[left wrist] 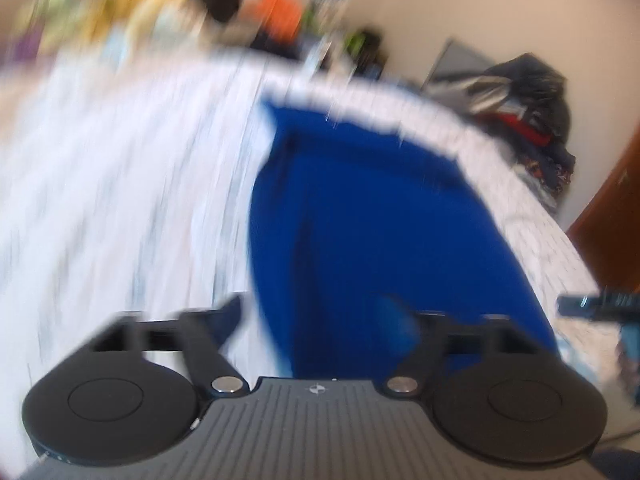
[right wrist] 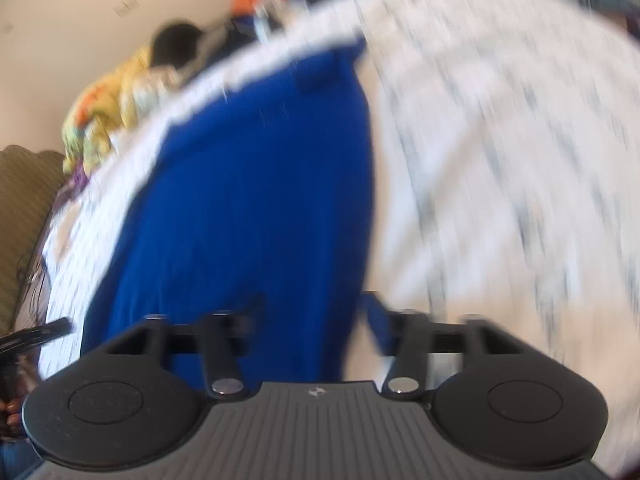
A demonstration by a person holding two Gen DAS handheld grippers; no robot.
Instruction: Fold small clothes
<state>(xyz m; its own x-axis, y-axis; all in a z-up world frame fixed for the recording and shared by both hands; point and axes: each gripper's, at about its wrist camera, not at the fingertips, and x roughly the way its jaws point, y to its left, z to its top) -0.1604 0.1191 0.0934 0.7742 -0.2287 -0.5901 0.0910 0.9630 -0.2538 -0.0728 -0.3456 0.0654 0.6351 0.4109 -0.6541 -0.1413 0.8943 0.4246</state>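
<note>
Now both the left gripper (left wrist: 316, 320) and the right gripper (right wrist: 312, 312) stand wide, gripping nothing, with the blue garment (left wrist: 380, 208) spread flat ahead of the fingers.

A bright blue cloth garment (left wrist: 372, 216) lies on a white bed sheet with small dark marks (left wrist: 120, 184). Behind sits a yellow and orange heap of clothes (right wrist: 104, 108). The wall (right wrist: 60, 40) is cream.
</note>
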